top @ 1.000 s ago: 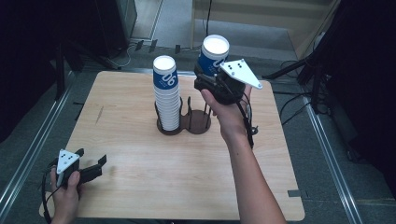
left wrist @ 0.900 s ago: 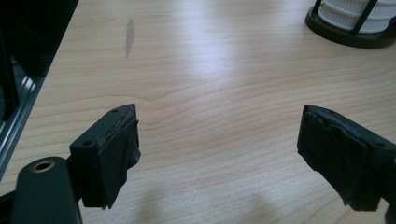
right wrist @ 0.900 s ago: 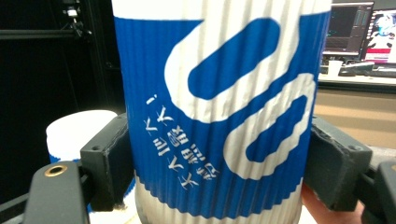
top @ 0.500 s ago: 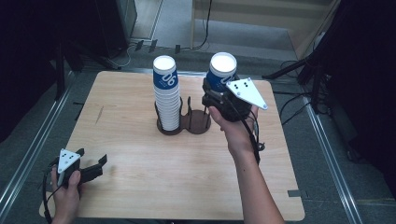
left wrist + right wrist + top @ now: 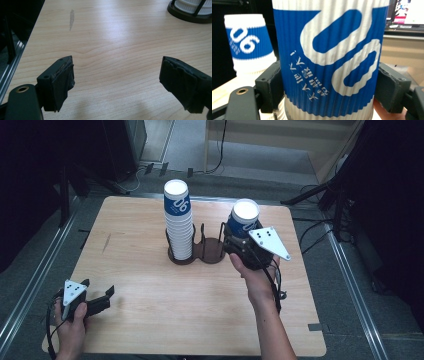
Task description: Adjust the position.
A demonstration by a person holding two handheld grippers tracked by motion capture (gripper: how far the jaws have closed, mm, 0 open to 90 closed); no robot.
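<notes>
Cup [image 5: 329, 60] clamped between right tool [image 5: 329, 97] jaws, upside down.

Cup stacks: one [image 5: 178, 227]
Loose cups: one, held [image 5: 243, 218]
Cup holders: one, with two rings [image 5: 204, 251]
Grippers: two counted [image 5: 102, 298] [image 5: 235, 245]

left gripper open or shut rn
Open. The left gripper has its two black jaws spread wide apart over the bare wooden table, with nothing between them.
</notes>
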